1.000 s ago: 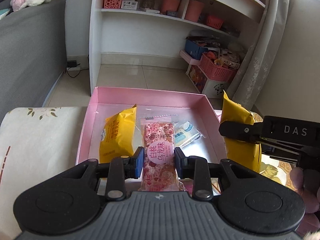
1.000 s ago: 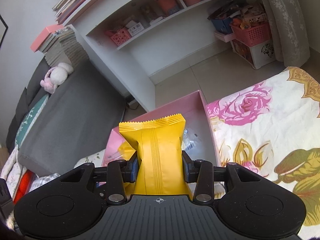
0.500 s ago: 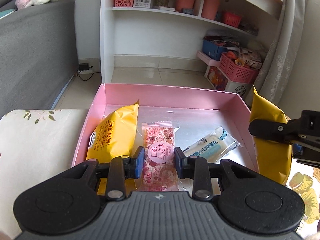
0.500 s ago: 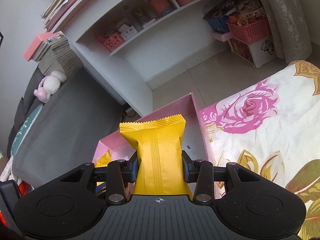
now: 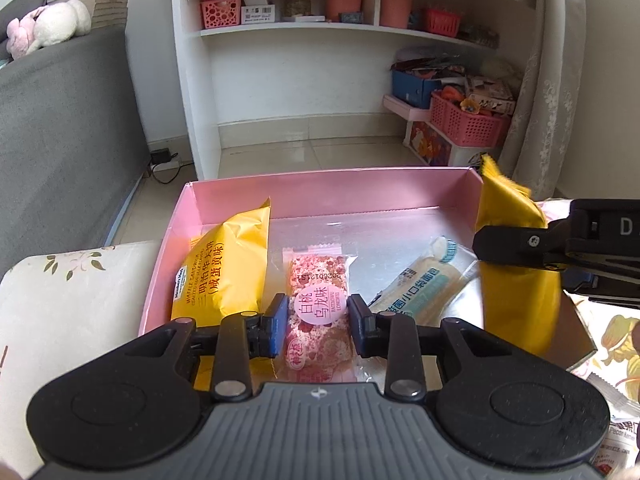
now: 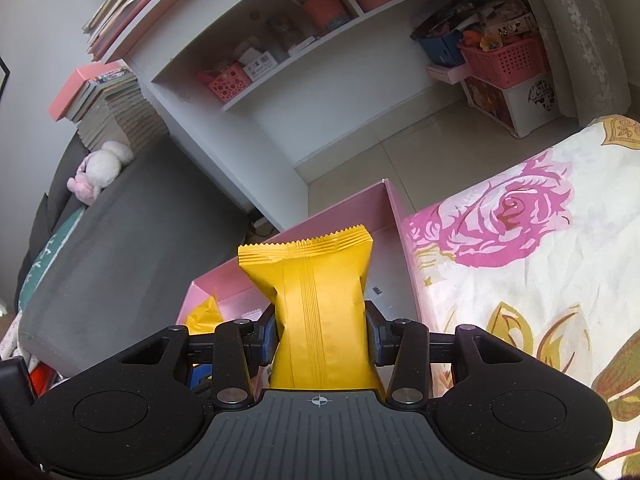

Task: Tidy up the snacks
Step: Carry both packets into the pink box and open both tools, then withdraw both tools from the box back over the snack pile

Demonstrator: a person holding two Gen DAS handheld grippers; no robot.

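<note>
Left gripper (image 5: 317, 322): jaws close-set, pads pressing both sides of the pink snack bar (image 5: 318, 312), bar pointing forward over the near part of the pink box (image 5: 320, 192). Right gripper (image 6: 320, 336): jaws have just been opening a little, with the yellow packet (image 6: 316, 304) standing upright between them; pads look to be in contact with its sides, so I read it as held, if more loosely.

Outward from there: in the box lie a yellow waffle packet (image 5: 224, 272) at the left wall and a white-and-teal pack (image 5: 424, 284) toward the right. The bar hangs between the two. The box sits on a floral cloth (image 6: 520, 248).

Doing it well, as I judge: lower the bar into the gap between the waffle packet and the teal pack before letting go, flat and parallel to them. Bring the right packet fully inside the box's right wall first (from the left camera it seems to straddle that edge), then open.

Views: the left camera shows the box floor and the right gripper (image 5: 560, 248) side-on. The right camera hides most of the floor behind its packet, but shows the cloth beside the box.
</note>
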